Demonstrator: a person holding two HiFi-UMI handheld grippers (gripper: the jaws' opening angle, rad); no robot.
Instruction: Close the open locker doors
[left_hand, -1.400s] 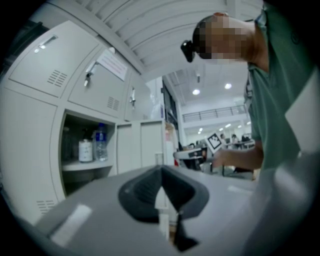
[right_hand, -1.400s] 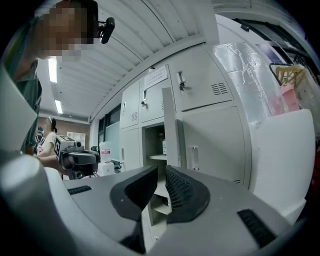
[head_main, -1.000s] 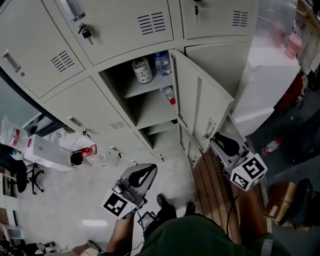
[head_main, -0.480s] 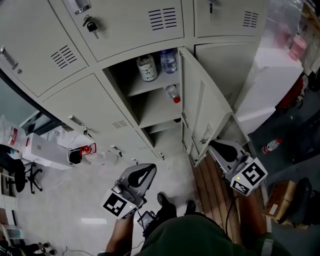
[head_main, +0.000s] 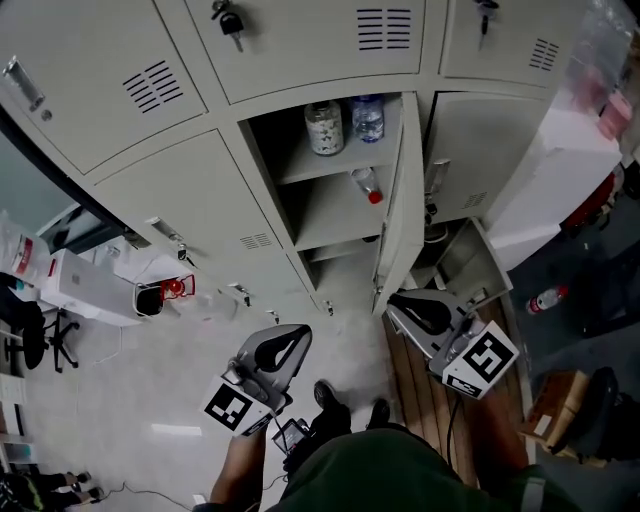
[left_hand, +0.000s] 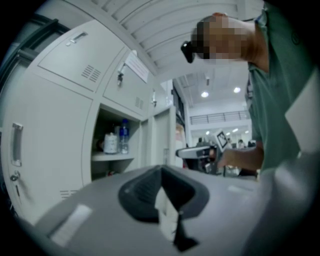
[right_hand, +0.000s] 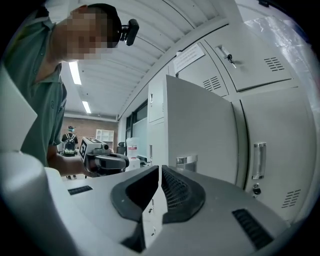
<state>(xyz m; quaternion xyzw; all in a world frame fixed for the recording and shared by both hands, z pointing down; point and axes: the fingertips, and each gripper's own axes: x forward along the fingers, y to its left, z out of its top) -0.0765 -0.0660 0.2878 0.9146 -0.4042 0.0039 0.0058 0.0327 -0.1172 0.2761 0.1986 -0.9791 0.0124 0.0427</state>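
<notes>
In the head view one locker (head_main: 335, 190) stands open, its grey door (head_main: 402, 200) swung out edge-on toward me. A jar (head_main: 323, 128) and a clear bottle (head_main: 367, 118) stand on its upper shelf, and a red-capped bottle (head_main: 366, 185) lies on the shelf below. My right gripper (head_main: 405, 303) is shut and empty, close by the door's lower outer side; I cannot tell whether it touches. In the right gripper view the door's outer face (right_hand: 200, 130) and its handle (right_hand: 186, 161) fill the space ahead of the right gripper (right_hand: 159, 170). My left gripper (head_main: 283, 348), shut and empty, hangs low in front of the lockers, apart from them. The left gripper (left_hand: 161, 170) faces the open compartment (left_hand: 112, 145).
Shut lockers (head_main: 180, 200) surround the open one, and keys hang in an upper lock (head_main: 228, 18). A white cabinet (head_main: 560, 170) stands at the right with a bottle (head_main: 545, 298) on the floor near it. Wooden slats (head_main: 415, 380) lie underfoot. White boxes (head_main: 90, 290) sit at the left.
The door has swung from wide open toward the locker, now edge-on. My right gripper moved left along with it. The left gripper has stayed in place.
</notes>
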